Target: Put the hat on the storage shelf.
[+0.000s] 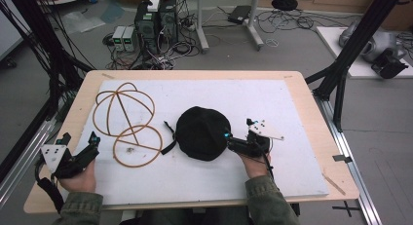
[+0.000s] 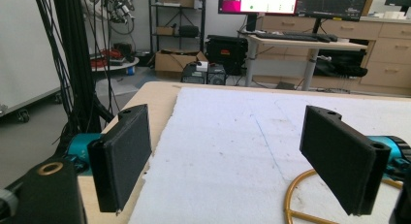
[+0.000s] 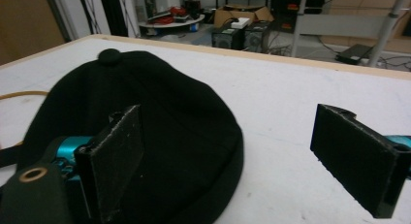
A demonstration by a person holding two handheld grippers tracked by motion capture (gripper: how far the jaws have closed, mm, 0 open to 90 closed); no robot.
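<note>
A black cap point(image 1: 202, 132) with a top button lies crown up in the middle of the white foam board point(image 1: 292, 157), its strap point(image 1: 168, 137) trailing to the left. My right gripper point(image 1: 238, 129) is at the cap's right edge, open. In the right gripper view, its left jaw stands over the cap point(image 3: 145, 112) and its right jaw over bare board, the right gripper point(image 3: 229, 112) holding nothing. A golden wire dome frame point(image 1: 127, 120) lies at the left. My left gripper point(image 1: 79, 137) is open near the board's left edge, and the wire ring point(image 2: 300, 195) shows by the right jaw of the left gripper point(image 2: 228, 117).
The board rests on a wooden table point(image 1: 311, 103). Black frame posts point(image 1: 348, 54) stand at the right and left sides. Computer boxes point(image 1: 156, 20) and tangled cables lie on the floor beyond the far edge. A desk with monitors point(image 2: 291, 37) stands farther off.
</note>
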